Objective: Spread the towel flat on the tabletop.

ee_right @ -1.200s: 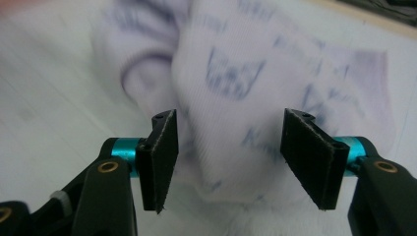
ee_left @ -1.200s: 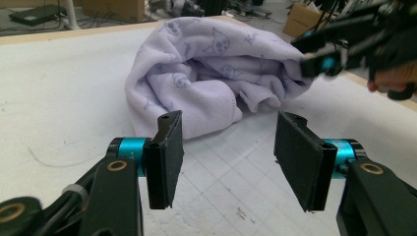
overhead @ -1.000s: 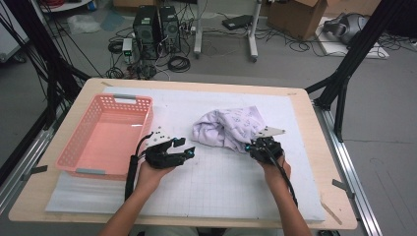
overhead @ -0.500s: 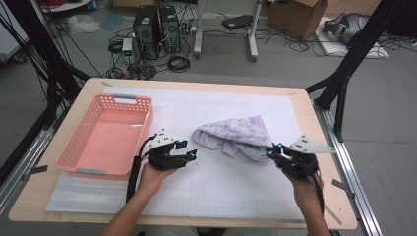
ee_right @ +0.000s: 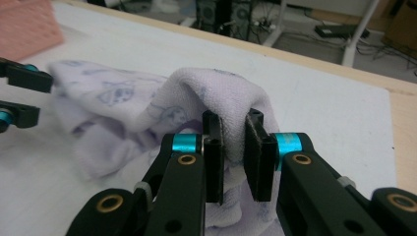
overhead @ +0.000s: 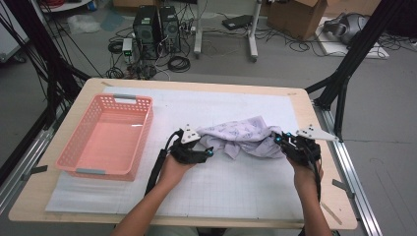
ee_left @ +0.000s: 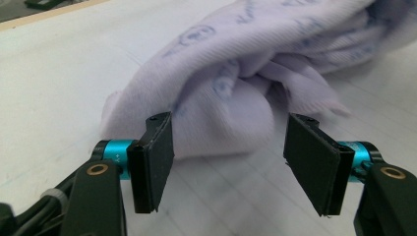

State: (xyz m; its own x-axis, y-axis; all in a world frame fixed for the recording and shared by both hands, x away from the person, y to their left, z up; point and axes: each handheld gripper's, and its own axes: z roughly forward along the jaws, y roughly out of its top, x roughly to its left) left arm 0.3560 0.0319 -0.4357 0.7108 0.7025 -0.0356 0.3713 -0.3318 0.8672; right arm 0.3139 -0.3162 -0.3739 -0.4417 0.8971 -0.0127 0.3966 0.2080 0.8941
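A: Checking edges. The crumpled pale lilac printed cloth (overhead: 243, 137) lies on the white gridded mat (overhead: 236, 189), right of centre on the light wooden table (overhead: 314, 105). Right gripper (overhead: 291, 143) is clenched on the cloth's right end: in the right gripper view a raised fold sits pinched between its jaws (ee_right: 233, 150).

B: Left one?

A: Left gripper (overhead: 200, 150) is released, jaws spread wide at the cloth's left end (ee_left: 221, 113). Left pad looks just against the bundle, right pad apart from it. Cannot tell real contact.

B: Room to move?

A: Open mat in front of both hands down to the near table edge. The pink plastic lattice basket (overhead: 105, 135) sits left of the left gripper, near but apart. The right gripper is near the mat's right margin, bare wood beyond it.

B: Anything unclear?

A: The cloth's underside and inner folds are hidden. The print is too blurred to read. The cloth's top right is cut off in the left gripper view.
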